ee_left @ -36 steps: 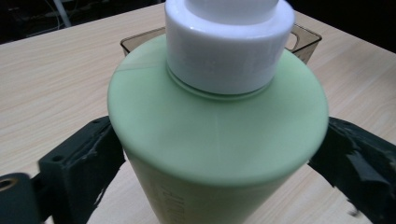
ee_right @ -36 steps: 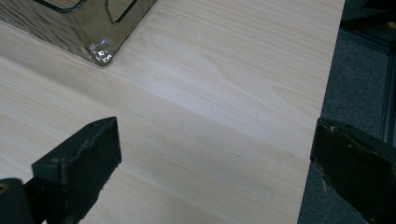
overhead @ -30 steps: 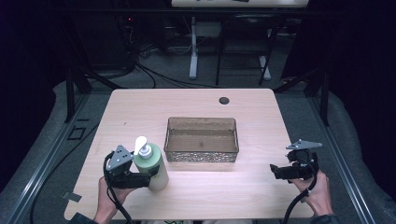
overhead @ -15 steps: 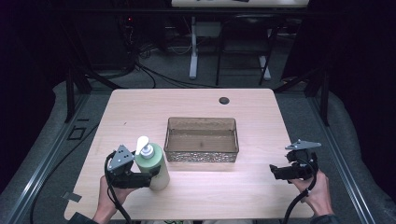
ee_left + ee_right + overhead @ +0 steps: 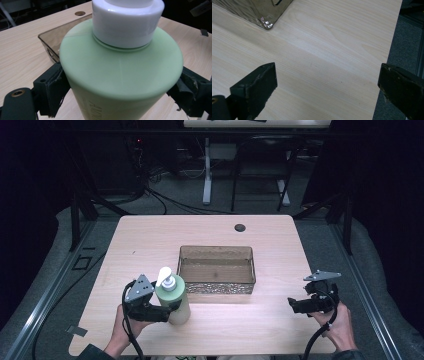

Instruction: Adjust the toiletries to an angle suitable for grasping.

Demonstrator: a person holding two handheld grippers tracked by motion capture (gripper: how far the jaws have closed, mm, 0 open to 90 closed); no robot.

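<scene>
- Pale green plastic pump bottle with a white pump head [image 5: 173, 297]: upright at lower left of centre in the high view, on the light wooden table [image 5: 210, 230], just beside the near left corner of the tray.
- Same bottle [image 5: 120, 72] in the left gripper view: rounded green shoulder and white collar across the centre of the frame, pump head cut off by the top edge; contents hidden by the opaque wall.
- Left gripper [image 5: 160, 309]: lower left of the high view, held in a hand [image 5: 122, 330] entering from the bottom edge; jaws clamped on the bottle body, one black pad pressed against each side at lower left and lower right of the left gripper view.
- Rectangular smoked-transparent tray with a textured outer wall [image 5: 217, 288]: centre of the high view, with nothing visible inside it; bare floor seen through the open top.
- Corner of the tray [image 5: 265, 23]: upper left of the right gripper view, resting on the table.
- Right gripper [image 5: 295, 304]: lower right of the high view, well apart from tray and bottle; jaws wide apart over bare wood, holding nothing.
- Small dark round hole [image 5: 240, 227]: upper centre of the table, beyond the tray.
</scene>
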